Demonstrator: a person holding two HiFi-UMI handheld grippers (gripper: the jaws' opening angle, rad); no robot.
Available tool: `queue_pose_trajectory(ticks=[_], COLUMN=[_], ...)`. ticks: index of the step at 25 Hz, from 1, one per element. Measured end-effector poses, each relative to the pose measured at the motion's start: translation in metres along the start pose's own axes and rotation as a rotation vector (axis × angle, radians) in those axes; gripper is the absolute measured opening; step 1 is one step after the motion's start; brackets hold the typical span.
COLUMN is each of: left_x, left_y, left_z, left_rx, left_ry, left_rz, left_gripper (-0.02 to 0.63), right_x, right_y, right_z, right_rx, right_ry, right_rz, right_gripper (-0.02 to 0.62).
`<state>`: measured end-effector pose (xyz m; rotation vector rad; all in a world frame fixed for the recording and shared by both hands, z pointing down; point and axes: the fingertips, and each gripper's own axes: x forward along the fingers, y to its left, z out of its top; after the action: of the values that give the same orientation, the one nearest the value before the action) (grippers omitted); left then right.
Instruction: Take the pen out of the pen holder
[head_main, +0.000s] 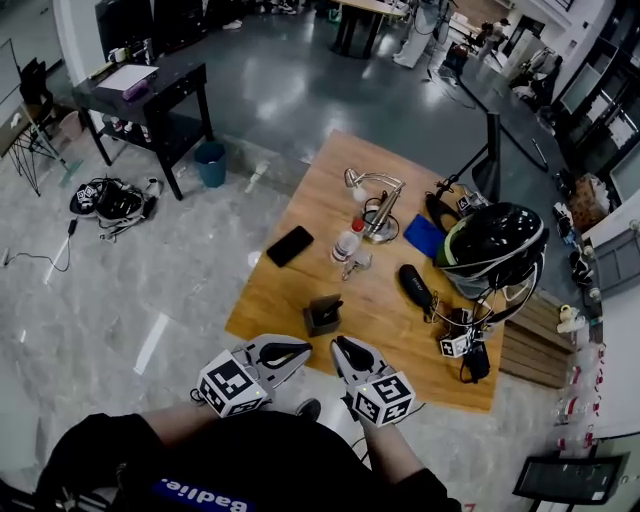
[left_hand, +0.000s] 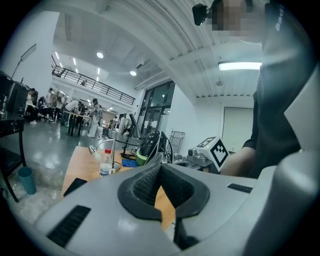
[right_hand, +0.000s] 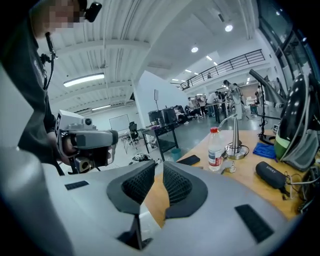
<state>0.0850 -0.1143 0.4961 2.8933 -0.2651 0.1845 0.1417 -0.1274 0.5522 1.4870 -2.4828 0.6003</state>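
Observation:
A small dark pen holder (head_main: 322, 314) stands near the front edge of the wooden table (head_main: 290, 300). Something dark sticks up in it, but I cannot make out a pen. Both grippers hover just short of the table's front edge, pointing at the holder and not touching it. My left gripper (head_main: 303, 350) (left_hand: 160, 165) has its pad tips together with nothing between them. My right gripper (head_main: 340, 345) (right_hand: 162, 164) shows a narrow gap between its tips, also with nothing in it. In both gripper views the jaws hide the holder.
Behind the holder lie a black phone (head_main: 290, 245), a clear bottle (head_main: 347, 243), a desk lamp (head_main: 378, 205), a blue cloth (head_main: 425, 236), a black case (head_main: 414, 285) and a black helmet (head_main: 495, 240) with cables. A black side table (head_main: 150, 95) and blue bin (head_main: 210, 163) stand far left.

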Motion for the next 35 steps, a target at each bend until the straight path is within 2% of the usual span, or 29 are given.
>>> queue_pose_trajectory(ticks=[2,9,15,20,27,35], left_x=[0.002,0.003,0.001,-0.003,-0.011,-0.020], left_y=[0.003,0.015,0.023,0.028,0.037,0.041], left_z=[-0.002,-0.006,-0.009,-0.010,-0.014,-0.019], left_rx=[-0.005,-0.024,-0.038,-0.034,-0.049,-0.065], left_ry=[0.005,0.015,0.020,0.018,0.022,0.027], left_rz=[0.011,0.048,0.065,0.074,0.102,0.128], left_gripper=[0.009,0.009,0.009,0.009,0.009,0.009], right_x=[0.008,0.035,0.062,0.081,0.101,0.111], right_y=[-0.014,-0.050,-0.081,-0.109,-0.132,-0.136], right_z=[-0.003,-0.011,-0.028,-0.047,-0.072,-0.083], right_rx=[0.014,0.017,0.001,-0.006,-0.001,0.014], right_ry=[0.021,0.098,0.207,0.294,0.391,0.417], right_rz=[-0.007,-0.035,-0.078,-0.122,-0.137,-0.124], right_gripper=[0.064,0.093,0.121,0.123,0.123,0.121])
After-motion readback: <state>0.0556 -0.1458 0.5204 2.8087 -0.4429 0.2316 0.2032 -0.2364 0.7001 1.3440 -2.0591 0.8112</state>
